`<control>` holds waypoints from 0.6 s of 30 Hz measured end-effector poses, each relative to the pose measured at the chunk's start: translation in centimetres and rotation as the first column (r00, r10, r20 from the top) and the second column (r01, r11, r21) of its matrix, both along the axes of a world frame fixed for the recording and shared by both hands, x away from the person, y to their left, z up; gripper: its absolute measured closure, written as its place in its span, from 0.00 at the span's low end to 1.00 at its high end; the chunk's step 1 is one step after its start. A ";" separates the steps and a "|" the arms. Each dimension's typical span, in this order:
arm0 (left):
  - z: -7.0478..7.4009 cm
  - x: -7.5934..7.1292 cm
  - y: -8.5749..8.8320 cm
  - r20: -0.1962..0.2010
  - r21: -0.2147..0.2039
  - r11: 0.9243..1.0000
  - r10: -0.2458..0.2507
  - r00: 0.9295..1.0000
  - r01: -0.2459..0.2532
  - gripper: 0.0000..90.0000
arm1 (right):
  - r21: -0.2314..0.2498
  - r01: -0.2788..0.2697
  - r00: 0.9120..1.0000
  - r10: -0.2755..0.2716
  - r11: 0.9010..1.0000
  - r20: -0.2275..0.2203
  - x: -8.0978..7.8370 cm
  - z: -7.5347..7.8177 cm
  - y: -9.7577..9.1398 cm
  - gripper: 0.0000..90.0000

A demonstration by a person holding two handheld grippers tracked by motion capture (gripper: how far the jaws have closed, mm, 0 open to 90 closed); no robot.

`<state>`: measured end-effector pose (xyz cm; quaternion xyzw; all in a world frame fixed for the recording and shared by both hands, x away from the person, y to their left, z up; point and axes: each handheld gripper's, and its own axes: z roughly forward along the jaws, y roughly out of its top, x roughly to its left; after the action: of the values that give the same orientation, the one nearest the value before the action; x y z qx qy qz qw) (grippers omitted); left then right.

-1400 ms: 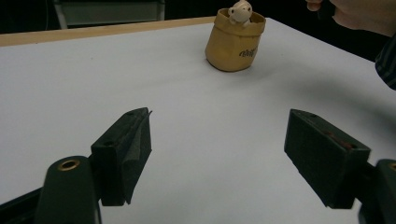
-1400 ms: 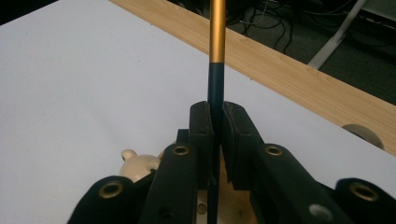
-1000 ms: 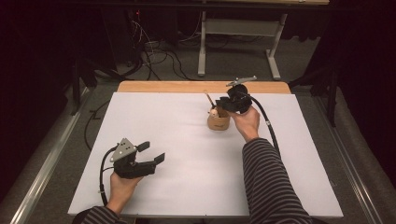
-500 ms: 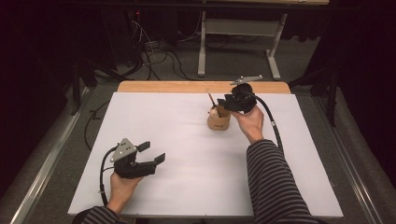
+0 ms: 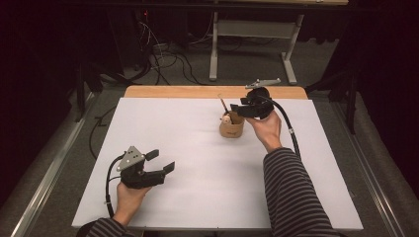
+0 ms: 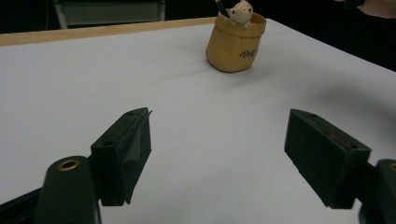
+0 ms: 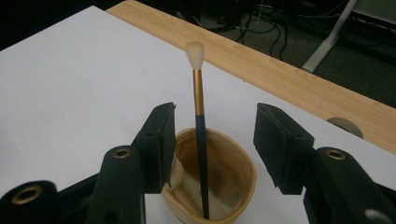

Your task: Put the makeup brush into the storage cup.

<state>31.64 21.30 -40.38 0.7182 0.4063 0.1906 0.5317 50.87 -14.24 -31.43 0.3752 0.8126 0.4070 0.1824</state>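
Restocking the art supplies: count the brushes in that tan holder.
1. A single brush stands upright in the tan holder, bristles up, between the open right gripper jaws, untouched. Another could hide behind the holder's small figure.

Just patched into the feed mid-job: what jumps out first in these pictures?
A tan pot stands far right of centre on the white table, with a brush upright inside it, bristles up. The right gripper hangs over the pot; its jaws have just been opening, the brush between them untouched. The left gripper idles open near the front edge.
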 end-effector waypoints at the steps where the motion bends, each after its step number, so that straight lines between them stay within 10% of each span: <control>1: 0.0 0.0 0.0 -0.001 0.002 1.000 -0.001 1.000 0.001 0.26 | 0.007 -0.001 1.000 0.001 1.000 -0.002 0.0 0.0 -0.1 0.56; 18: 0.0 0.0 0.0 -0.002 0.002 1.000 0.001 1.000 -0.001 0.26 | 0.009 0.016 1.000 -0.016 1.000 0.009 -0.9 0.3 -1.5 0.54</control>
<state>31.64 21.28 -40.40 0.7187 0.4071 0.1904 0.5305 50.00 -15.71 -31.16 0.3805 0.8070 0.4108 0.1878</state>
